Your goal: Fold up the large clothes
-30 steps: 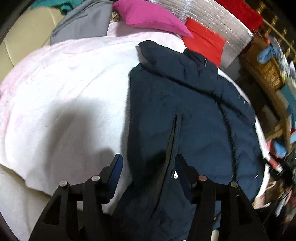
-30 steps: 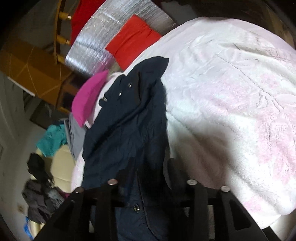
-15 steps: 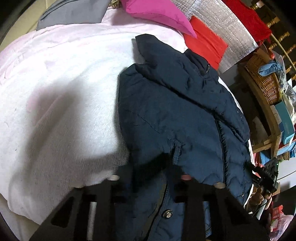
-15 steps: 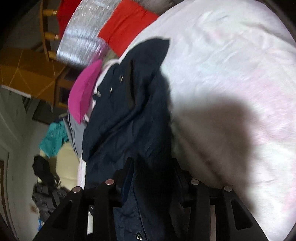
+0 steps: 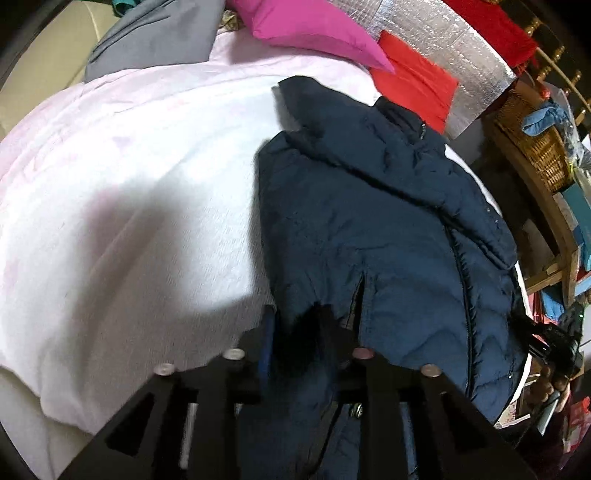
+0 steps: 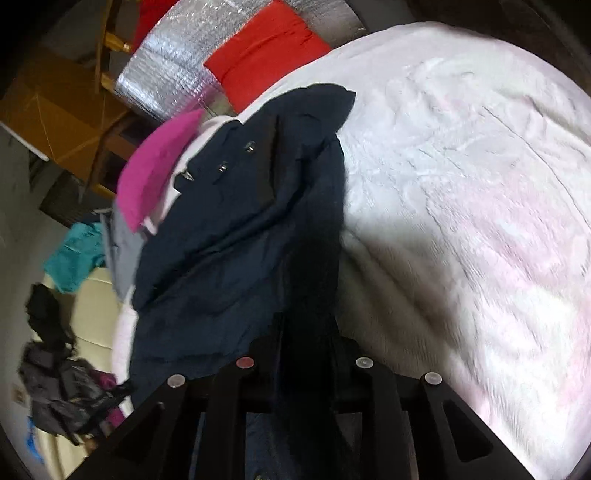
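Note:
A dark navy puffer jacket [image 5: 369, 221] lies on a white and pale pink fleece blanket [image 5: 129, 184] that covers a bed. My left gripper [image 5: 301, 332] is shut on the jacket's near hem, with dark fabric bunched between its fingers. In the right wrist view the same jacket [image 6: 251, 229] runs away from me over the blanket [image 6: 461, 184]. My right gripper [image 6: 306, 332] is shut on another part of the jacket's edge. Snap buttons [image 6: 251, 146] show near the collar.
A magenta pillow [image 5: 314, 29], a red pillow [image 5: 417, 81] and a silver foil panel [image 5: 443, 48] lie at the bed's far end. A grey cloth [image 5: 155, 40] lies far left. Wicker baskets and shelves [image 5: 535, 147] stand right. A clothes pile [image 6: 62, 387] sits left.
My left gripper was open over the jacket's hem a second ago; it has closed on the fabric. My right gripper stays shut on the jacket. Both views have shifted slightly.

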The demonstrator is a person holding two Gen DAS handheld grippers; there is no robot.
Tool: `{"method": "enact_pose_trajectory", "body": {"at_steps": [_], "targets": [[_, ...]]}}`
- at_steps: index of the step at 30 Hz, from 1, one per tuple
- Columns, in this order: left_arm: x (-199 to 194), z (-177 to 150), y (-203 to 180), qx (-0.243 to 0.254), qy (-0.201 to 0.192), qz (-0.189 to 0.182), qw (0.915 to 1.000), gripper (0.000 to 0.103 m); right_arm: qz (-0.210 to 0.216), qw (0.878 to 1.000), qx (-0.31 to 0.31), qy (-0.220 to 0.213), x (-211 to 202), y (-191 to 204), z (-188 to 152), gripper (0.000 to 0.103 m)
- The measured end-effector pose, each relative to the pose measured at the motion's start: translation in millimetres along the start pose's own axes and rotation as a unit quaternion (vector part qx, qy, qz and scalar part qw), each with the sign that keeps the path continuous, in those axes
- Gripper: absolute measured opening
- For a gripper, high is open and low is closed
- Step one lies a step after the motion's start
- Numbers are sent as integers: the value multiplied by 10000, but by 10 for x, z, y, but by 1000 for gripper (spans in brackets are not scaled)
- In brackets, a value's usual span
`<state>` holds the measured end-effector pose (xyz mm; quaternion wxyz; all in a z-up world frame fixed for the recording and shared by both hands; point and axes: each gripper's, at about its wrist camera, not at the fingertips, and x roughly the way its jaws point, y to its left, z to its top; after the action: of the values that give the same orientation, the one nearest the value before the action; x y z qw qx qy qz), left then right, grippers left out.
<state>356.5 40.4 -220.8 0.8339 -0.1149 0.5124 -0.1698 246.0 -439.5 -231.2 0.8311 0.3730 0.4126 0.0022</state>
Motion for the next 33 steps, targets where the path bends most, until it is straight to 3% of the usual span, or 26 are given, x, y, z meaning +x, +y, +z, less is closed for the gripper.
{"method": "enact_pose_trajectory", "body": {"at_steps": [3, 5, 6, 11, 14, 21, 33], "targets": [[-68, -84, -54, 117, -69, 188, 9997, 50, 94, 9999, 91, 22, -100, -92, -59, 36], [-155, -159, -108, 289, -277, 437, 9982, 51, 124, 9998, 117, 90, -119, -108, -111, 49], [-190, -186, -125, 374, -395, 551, 9970, 52, 126, 9998, 123, 97, -134, -131, -148, 50], [-349, -341, -213, 658, -779, 1020, 9895, 55, 183, 9993, 198, 241, -221, -268, -318, 50], [-415, -414, -322, 969, -1031, 1353, 9806, 55, 192, 9992, 125, 335, -211, -246, -441, 49], [-431, -494, -482, 1397, -1257, 1683, 9677, 55, 288, 9993, 81, 223, -323, -187, -606, 50], [-448, -522, -493, 1487, -1321, 1863, 9622, 55, 252, 9993, 188, 195, -389, -226, -670, 50]]}}
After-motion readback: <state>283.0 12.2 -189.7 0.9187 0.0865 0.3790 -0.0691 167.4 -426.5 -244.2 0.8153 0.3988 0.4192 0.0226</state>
